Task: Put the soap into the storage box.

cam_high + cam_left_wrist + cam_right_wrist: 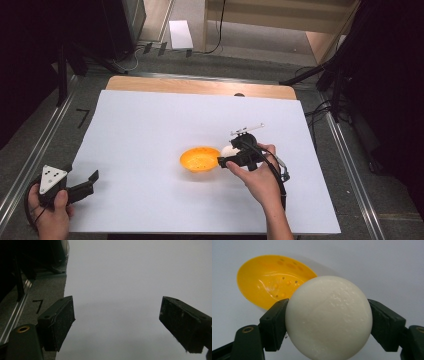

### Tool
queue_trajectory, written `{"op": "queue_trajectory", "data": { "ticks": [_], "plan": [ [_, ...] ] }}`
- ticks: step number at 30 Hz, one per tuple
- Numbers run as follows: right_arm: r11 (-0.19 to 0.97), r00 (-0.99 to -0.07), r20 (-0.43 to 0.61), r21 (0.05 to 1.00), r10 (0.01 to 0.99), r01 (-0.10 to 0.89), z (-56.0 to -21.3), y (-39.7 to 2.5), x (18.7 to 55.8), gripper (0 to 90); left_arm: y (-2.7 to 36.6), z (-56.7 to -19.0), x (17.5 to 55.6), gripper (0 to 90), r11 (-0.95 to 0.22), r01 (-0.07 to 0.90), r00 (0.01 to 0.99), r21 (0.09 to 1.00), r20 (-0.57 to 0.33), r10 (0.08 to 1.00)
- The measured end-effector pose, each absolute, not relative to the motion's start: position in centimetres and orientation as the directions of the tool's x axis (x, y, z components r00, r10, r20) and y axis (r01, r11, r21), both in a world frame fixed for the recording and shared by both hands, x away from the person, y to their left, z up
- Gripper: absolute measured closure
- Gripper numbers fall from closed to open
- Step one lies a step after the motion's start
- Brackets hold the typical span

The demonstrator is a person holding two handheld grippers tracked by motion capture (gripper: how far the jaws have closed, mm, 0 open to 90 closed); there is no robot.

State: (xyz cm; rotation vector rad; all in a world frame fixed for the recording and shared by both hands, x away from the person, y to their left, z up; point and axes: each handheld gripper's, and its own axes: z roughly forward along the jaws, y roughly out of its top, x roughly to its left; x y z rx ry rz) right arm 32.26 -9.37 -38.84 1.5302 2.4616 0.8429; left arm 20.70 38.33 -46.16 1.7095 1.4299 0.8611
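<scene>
Jaws of the right gripper (pixel 328 322) clamp a white ball (pixel 328 317) at three o'clock of the orange bowl (pixel 199 159). At eight o'clock, the left gripper (pixel 84 184) gapes wide over white sheet (pixel 150 125).

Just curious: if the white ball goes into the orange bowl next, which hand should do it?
Right, probably. Its tongs already clamp the ball beside the bowl; the left tongs sit open, far off.
</scene>
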Motion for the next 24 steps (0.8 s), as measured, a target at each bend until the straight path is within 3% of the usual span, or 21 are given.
{"op": "queue_trajectory", "data": {
  "ticks": [24],
  "plan": [
    [0.375,-0.52,0.178,0.507,0.836,0.776,-38.8,-6.2,32.7,24.2,38.4,-46.2,20.7,13.3,-0.104,0.494,0.158,0.863,0.029,0.987]
  ]
}}
